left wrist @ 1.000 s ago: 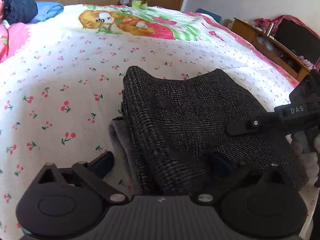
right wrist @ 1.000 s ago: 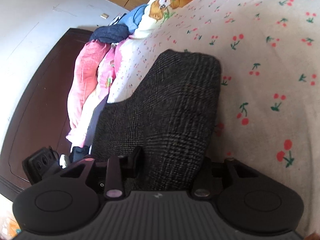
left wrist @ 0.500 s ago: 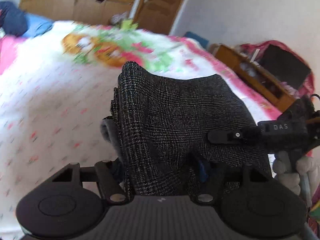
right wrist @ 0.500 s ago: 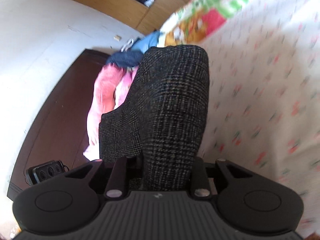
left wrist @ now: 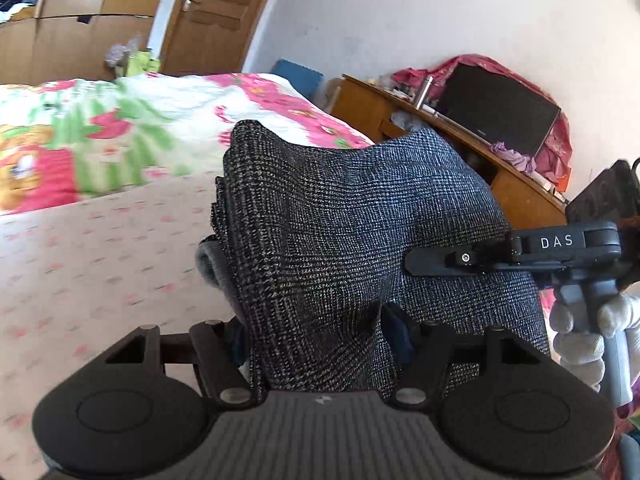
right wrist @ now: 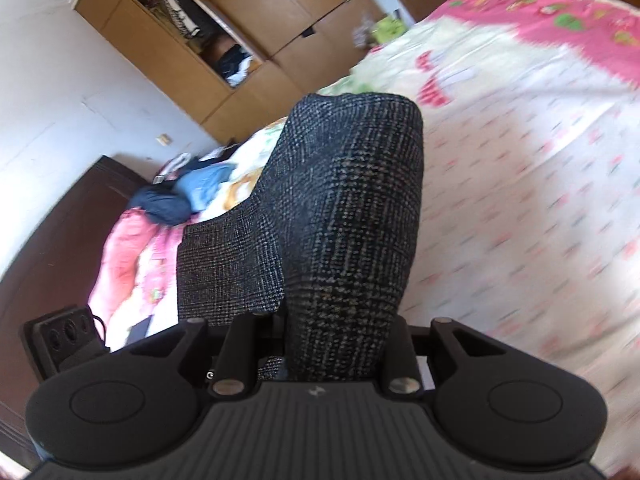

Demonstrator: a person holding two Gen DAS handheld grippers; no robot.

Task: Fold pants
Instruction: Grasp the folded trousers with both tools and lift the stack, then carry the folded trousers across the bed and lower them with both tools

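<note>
Pants [left wrist: 360, 232], dark grey check weave, folded into a thick bundle, sit right at the lens in both wrist views, held up off the bed. Left tongs [left wrist: 320, 332] clamp the near edge of the bundle: cloth fills the gap betw. the two fingers, blue pad just visible at the right one. Right tongs [right wrist: 320, 336] likewise clenched on the pants, w/ the fabric bunched betw. the black fingers and rising away from the lens as a rounded fold. Neither pair closed any further in the last half sec.

In the left wrist view the right tongs come in from the right edge, marked DAS, tip laid on the cloth; a white-gloved hand [left wrist: 580, 332] grips the handle below.

Beyond the bundle: bed [left wrist: 100, 240] w/ a cherry-print sheet, blurred, then a pink-green cartoon quilt [left wrist: 120, 128] further off. Far right a wooden desk [left wrist: 420, 120] w/ a dark screen [left wrist: 496, 108]. Far left wooden wardrobe [right wrist: 224, 28] w/ an open shelf of clothes; a heap of pink and blue clothes [right wrist: 168, 208] lies at the far end of the bed, by a dark headboard [right wrist: 52, 232].
</note>
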